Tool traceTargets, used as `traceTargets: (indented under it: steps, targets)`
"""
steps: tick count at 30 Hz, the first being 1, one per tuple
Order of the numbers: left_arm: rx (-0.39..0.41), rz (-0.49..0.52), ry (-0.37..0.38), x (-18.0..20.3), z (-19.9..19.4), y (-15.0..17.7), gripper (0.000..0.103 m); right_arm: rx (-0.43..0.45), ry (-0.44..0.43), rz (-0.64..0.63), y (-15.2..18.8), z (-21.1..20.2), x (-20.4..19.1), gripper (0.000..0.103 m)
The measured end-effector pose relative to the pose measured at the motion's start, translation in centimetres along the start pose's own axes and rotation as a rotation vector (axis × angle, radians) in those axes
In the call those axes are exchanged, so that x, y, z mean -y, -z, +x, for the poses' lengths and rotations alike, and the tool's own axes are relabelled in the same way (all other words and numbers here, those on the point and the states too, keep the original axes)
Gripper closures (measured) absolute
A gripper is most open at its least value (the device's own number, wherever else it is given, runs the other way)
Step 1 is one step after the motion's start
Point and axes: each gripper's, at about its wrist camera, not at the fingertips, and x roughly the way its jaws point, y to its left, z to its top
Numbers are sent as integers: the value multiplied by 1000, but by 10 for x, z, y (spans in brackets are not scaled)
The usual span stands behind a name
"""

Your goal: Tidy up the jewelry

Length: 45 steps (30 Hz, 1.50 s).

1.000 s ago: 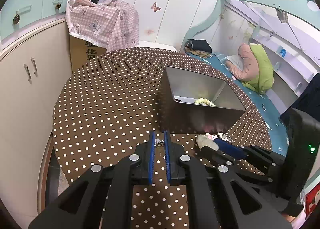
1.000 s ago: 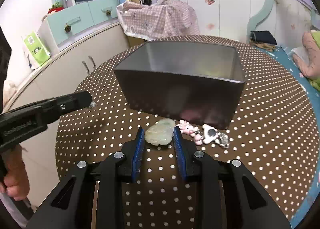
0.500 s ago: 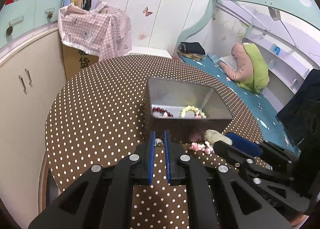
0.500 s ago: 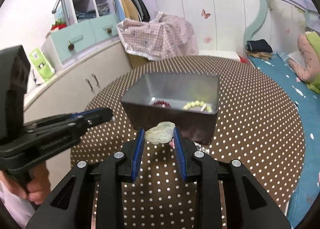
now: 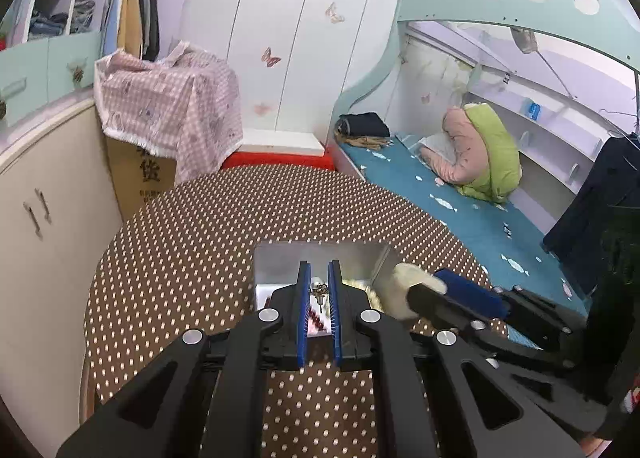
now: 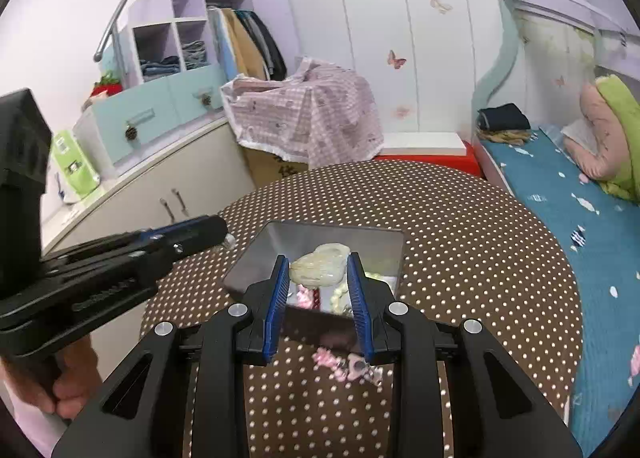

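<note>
A metal box (image 5: 280, 262) (image 6: 256, 258) stands on the brown polka-dot table (image 5: 200, 238) (image 6: 480, 258). My left gripper (image 5: 319, 278) is shut on a small silver earring (image 5: 318, 292) and holds it above the box. My right gripper (image 6: 318, 270) is shut on a pale green jade pendant (image 6: 320, 268), also above the box; the pendant shows in the left wrist view (image 5: 412, 278). Inside the box lie a red bead string (image 6: 316, 294) and a pale bead bracelet (image 6: 340, 296). A pink charm piece (image 6: 344, 366) lies on the table in front of the box.
A cream cabinet (image 5: 48, 218) stands left of the table. A cardboard box under pink checked cloth (image 5: 168, 106) stands behind it. A bed with a blue sheet (image 5: 460, 198) is on the right. A hand (image 6: 60, 382) holds the left gripper.
Both grippers have risen and moved forward with their pieces, from in front of the box near the table to above its open top.
</note>
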Motion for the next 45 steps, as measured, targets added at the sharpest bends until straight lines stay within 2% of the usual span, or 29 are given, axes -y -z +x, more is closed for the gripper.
traceTargets:
  steps: [13, 15, 18, 28, 29, 30, 31, 34, 35, 36, 38, 45]
  targets:
    - [-61, 11, 18, 3, 42, -11, 96, -42, 9, 68, -9, 42, 21, 73]
    - [-52, 21, 26, 3, 44, -10, 96, -47, 8, 73, -7, 45, 24, 73]
    - [-70, 26, -24, 4, 53, -11, 96, -55, -14, 94, -7, 49, 27, 73]
    - [-137, 9, -37, -4, 67, -8, 95, -19, -59, 108, -10, 45, 32, 71]
    - [-137, 11, -38, -5, 66, -8, 94, -13, -55, 103, -10, 44, 32, 70]
    - [-136, 11, -41, -6, 66, -6, 94, -6, -48, 98, -10, 42, 32, 64]
    - [-139, 8, -45, -7, 66, -6, 94, -4, -40, 99, -10, 41, 33, 52]
    - [-157, -9, -41, -10, 67, -3, 94, -6, -8, 119, -8, 39, 39, 46]
    - [-158, -9, -42, -10, 66, -3, 88, -13, -5, 126, -7, 39, 41, 46]
    - [-156, -8, -49, -10, 66, -3, 76, -16, 3, 132, -6, 39, 43, 45]
    - [-152, -6, -56, -9, 64, -1, 68, -18, 18, 141, -4, 37, 48, 44]
    - [-177, -17, -58, -5, 59, 8, 68, -20, 50, 163, 3, 25, 57, 41]
